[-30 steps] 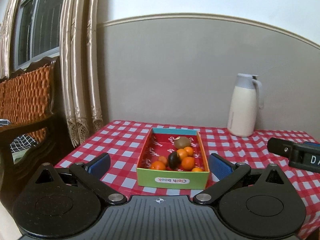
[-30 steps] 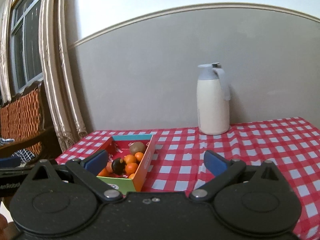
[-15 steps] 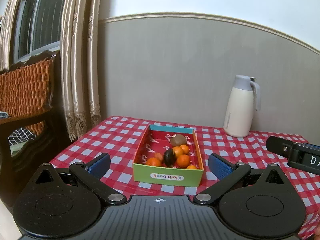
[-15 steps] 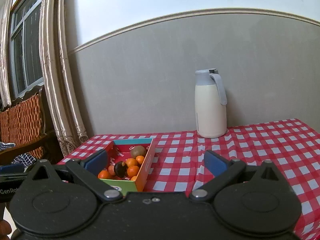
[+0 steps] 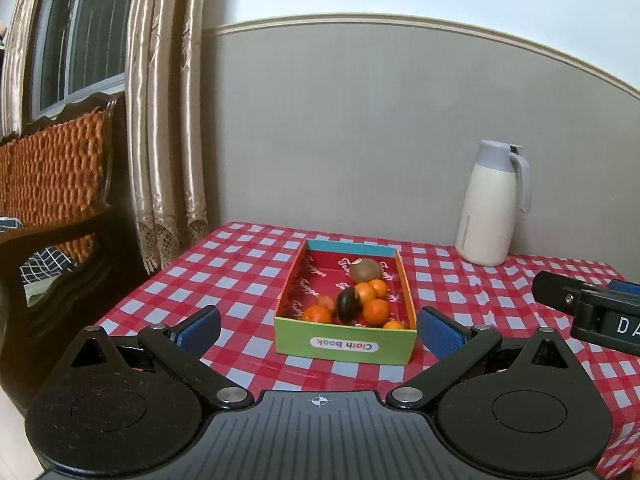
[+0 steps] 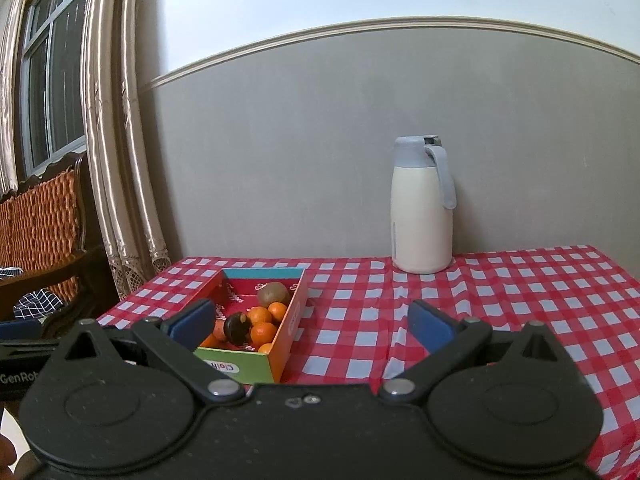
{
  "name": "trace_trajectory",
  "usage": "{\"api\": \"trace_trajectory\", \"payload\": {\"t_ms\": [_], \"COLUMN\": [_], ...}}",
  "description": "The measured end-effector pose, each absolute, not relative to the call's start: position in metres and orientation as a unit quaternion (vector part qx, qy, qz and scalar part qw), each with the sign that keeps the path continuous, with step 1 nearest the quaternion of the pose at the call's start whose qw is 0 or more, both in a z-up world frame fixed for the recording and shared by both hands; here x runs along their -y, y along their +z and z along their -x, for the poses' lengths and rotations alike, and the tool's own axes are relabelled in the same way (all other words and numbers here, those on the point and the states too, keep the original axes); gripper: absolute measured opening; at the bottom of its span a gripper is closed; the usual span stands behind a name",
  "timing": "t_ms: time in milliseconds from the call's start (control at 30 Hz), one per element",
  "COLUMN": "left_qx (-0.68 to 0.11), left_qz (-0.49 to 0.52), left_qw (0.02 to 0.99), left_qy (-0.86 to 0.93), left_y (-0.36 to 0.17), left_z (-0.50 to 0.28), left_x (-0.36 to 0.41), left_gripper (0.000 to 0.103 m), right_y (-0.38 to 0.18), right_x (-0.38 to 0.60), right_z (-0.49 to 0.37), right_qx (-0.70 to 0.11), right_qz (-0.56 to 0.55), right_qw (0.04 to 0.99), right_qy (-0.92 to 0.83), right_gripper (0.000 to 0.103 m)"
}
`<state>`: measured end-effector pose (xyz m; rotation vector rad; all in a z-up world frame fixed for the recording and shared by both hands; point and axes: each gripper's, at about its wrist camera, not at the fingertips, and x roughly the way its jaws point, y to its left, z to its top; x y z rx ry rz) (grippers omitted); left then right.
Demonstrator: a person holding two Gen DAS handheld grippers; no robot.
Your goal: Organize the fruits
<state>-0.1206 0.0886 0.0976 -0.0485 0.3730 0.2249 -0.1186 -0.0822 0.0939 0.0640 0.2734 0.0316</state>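
Box (image 5: 344, 346) front reads "Cloth book", upside down; green front, orange sides, blue far wall, red inside w/ pale script. It sits on counter (image 5: 248, 264) w/ red-white check cloth. Inside: kiwi (image 5: 365, 270) at far end, oranges (image 5: 376, 312) & one dark fruit (image 5: 348, 304) nearer. Left gripper (image 5: 318, 326) fingers wide, empty, box between them. Right gripper (image 6: 310, 320) fingers wide, empty; "DA" on its body. White jug (image 6: 422, 220) by wall.

a red-and-white checked cloth (image 5: 248, 264) is seen under a box (image 5: 344, 345), green in front, red inside, teal at the back. in the box, oranges (image 5: 376, 312), a brown kiwi (image 5: 365, 270) and a near-black fruit (image 5: 348, 304) are seen. behind the box, a cream jug (image 6: 421, 224) is capped grey-blue.
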Motion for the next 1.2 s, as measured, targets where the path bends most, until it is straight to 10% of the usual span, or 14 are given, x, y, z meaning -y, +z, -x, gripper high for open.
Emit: {"api": "trace_trajectory", "payload": {"t_ms": [1200], "left_qx": [-0.194], "left_qz": [0.012], "left_qw": [0.976], "left_qy": [0.094], "left_y": [0.093], "left_z": [0.115], "left_x": [-0.077], "left_gripper": [0.103], "right_y": [0.094], "right_x": [0.082], "right_z": [0.119], "right_qx": [-0.138], "right_qz": [-0.029], "right_qw": [0.99], "right_qy": [0.019], "right_gripper": [0.103]}}
